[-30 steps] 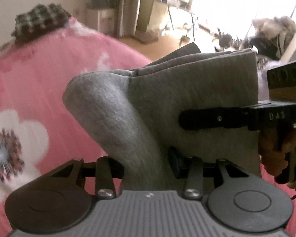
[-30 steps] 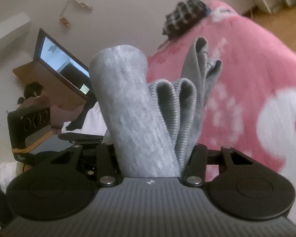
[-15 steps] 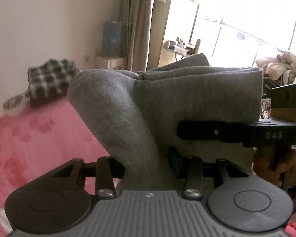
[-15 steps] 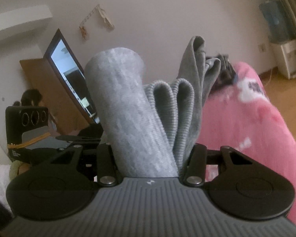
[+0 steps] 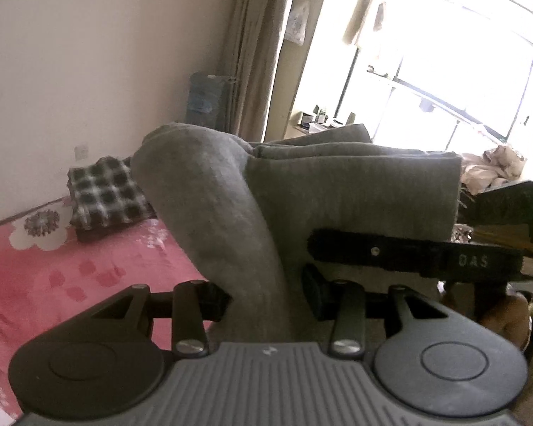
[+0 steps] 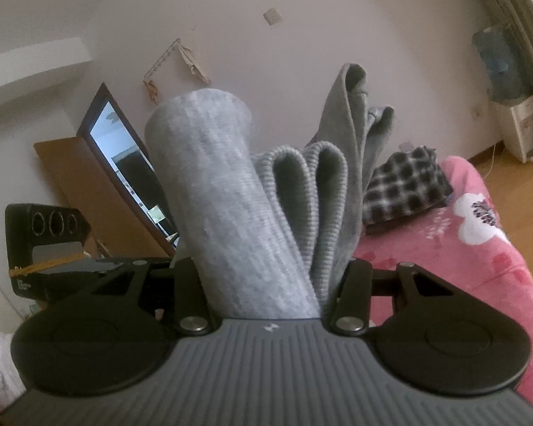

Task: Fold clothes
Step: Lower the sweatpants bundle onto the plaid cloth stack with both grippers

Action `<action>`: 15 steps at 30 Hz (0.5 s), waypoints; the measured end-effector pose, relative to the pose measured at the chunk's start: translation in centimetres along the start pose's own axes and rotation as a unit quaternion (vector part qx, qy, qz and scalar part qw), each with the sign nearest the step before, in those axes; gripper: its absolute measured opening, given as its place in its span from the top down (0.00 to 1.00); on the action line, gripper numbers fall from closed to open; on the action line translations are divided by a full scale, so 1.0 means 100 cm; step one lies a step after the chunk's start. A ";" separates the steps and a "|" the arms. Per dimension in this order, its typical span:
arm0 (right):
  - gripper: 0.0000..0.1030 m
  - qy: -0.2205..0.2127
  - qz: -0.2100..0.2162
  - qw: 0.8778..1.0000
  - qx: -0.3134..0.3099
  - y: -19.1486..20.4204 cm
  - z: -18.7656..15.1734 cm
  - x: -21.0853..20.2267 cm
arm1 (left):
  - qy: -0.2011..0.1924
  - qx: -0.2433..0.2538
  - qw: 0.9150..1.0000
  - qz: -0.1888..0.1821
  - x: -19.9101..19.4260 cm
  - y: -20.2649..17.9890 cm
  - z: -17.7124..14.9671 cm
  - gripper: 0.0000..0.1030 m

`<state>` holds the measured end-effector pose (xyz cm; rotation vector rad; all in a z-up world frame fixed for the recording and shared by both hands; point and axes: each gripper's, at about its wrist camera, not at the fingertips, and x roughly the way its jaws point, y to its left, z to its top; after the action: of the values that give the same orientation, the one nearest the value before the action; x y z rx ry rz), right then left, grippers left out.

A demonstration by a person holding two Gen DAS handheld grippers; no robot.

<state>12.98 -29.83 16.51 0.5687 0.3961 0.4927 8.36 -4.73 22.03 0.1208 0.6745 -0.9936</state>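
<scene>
Held aloft, clear of the bed [image 5: 89, 269]: 1 grey garment [image 5: 337, 195], bunched into thick folds and pinched by 2 hand-held grippers at once.

Left hand-held gripper [image 5: 263, 294], low centre of the left wrist view: jaws part-way closed, clamped on a fat roll of the grey cloth that rose up and to the left out of the grip. Right hand-held gripper [image 6: 273, 284], low centre of the right wrist view: likewise narrowed onto the cloth, with 1 thick roll on the left and about 3 ribbed folds beside it, all standing nearly upright.

Long axis of the garment: across from one grip to the other, roughly level, seen as the straight top edge at centre right of the left wrist view. Both grips equally on the cloth, neither nearer.

Also counted: 1 folded checked garment [image 6: 405, 184] lying at the far end of the pink flowered bed; 1 mirror [image 6: 124, 163] at centre left in the right wrist view.
</scene>
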 end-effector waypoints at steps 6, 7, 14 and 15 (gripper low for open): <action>0.57 0.028 -0.039 0.999 -0.021 0.016 0.033 0.053 | 0.002 -0.019 0.999 -0.047 0.022 0.072 0.035 0.58; 0.57 0.035 -0.050 0.998 -0.028 0.017 0.043 0.067 | 0.003 -0.025 0.998 -0.054 0.030 0.086 0.042 0.58; 0.57 0.075 -0.046 0.996 -0.007 -0.027 0.096 0.178 | 0.005 -0.078 0.996 -0.041 0.113 0.201 0.090 0.58; 0.57 0.081 -0.040 0.996 -0.002 -0.039 0.100 0.196 | 0.006 -0.080 0.996 -0.032 0.128 0.216 0.095 0.58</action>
<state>35.04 -26.22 17.67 0.5081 0.5697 0.4638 34.81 -5.77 17.84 -0.0361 0.7693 -0.9969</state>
